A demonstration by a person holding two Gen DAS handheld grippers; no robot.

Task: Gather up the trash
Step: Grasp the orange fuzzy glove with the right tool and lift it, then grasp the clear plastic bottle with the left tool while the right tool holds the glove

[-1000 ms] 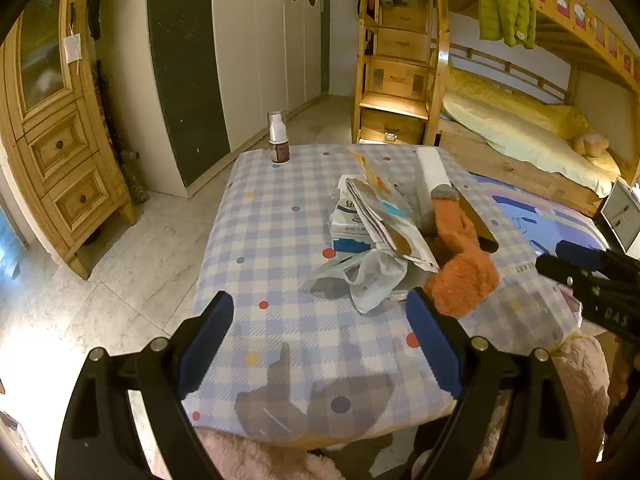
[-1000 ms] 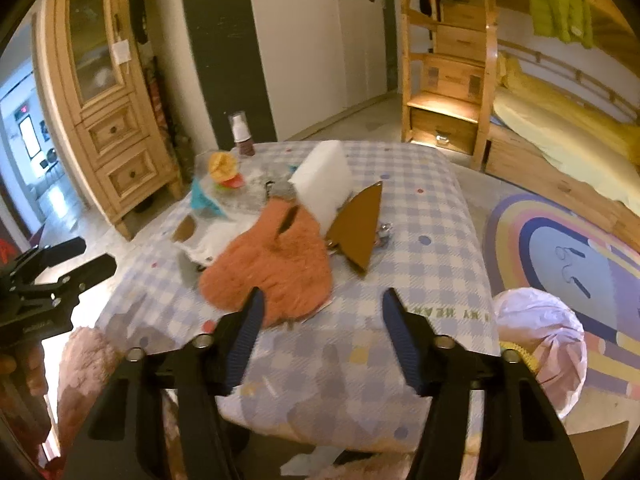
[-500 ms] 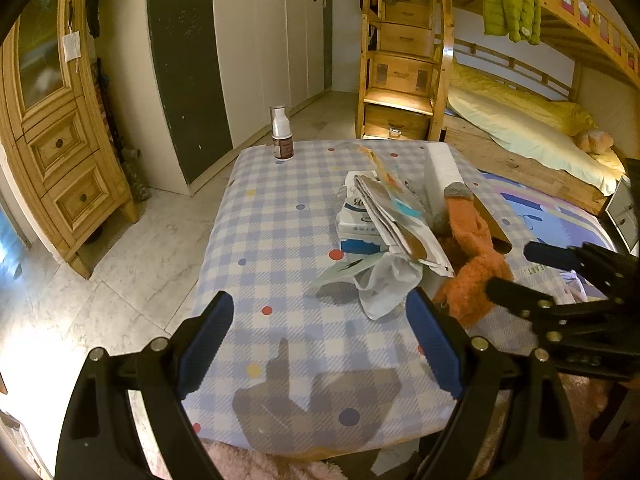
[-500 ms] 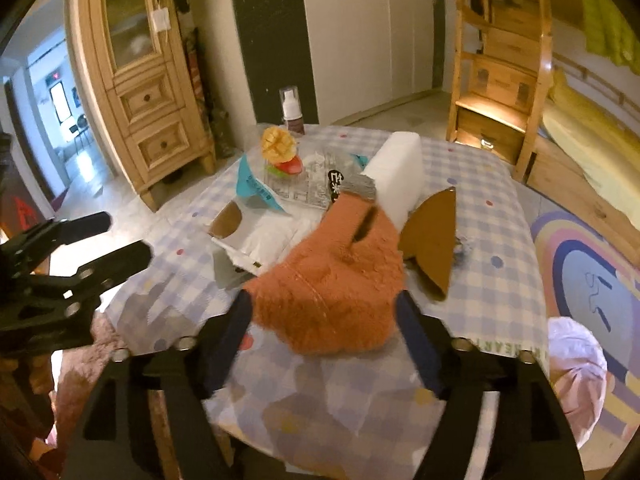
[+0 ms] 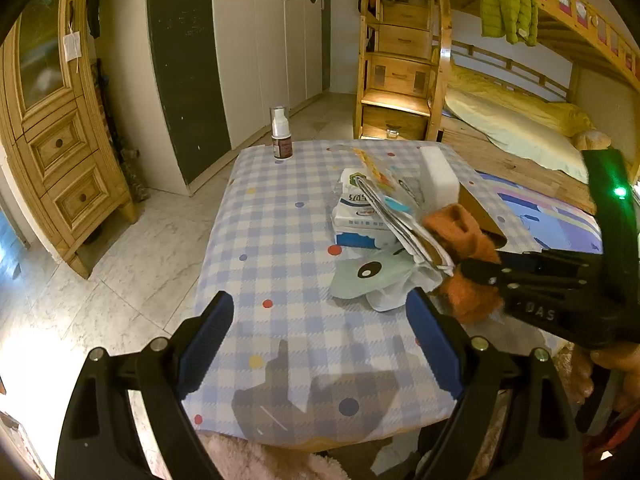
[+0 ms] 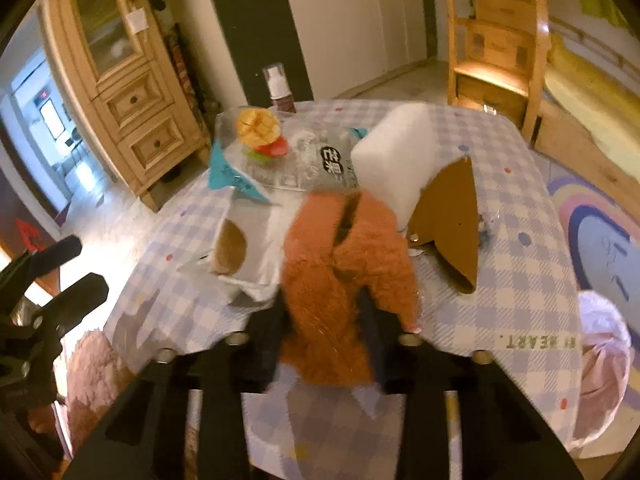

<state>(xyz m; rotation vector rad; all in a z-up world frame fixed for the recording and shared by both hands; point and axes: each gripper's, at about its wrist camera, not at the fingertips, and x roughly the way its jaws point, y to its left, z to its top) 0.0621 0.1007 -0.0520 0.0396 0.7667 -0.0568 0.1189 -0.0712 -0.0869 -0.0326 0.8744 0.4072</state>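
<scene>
An orange fluffy cloth lies on the checked table amid a trash pile: a white foam block, a brown cardboard piece, a printed snack wrapper, a tissue pack and a pale plastic bag. My right gripper has its jaws closing, and both fingers squeeze the near end of the orange cloth. My left gripper hovers open over the near part of the table with nothing between its fingers.
A small pump bottle stands at the table's far left corner. A pale bag sits on the floor right of the table, by a rainbow rug. A wooden cabinet stands on the left, and a bunk bed with stairs on the right.
My right gripper moved forward and down onto the orange cloth, opened wide around it, then closed on it. The left gripper stayed still and open.
</scene>
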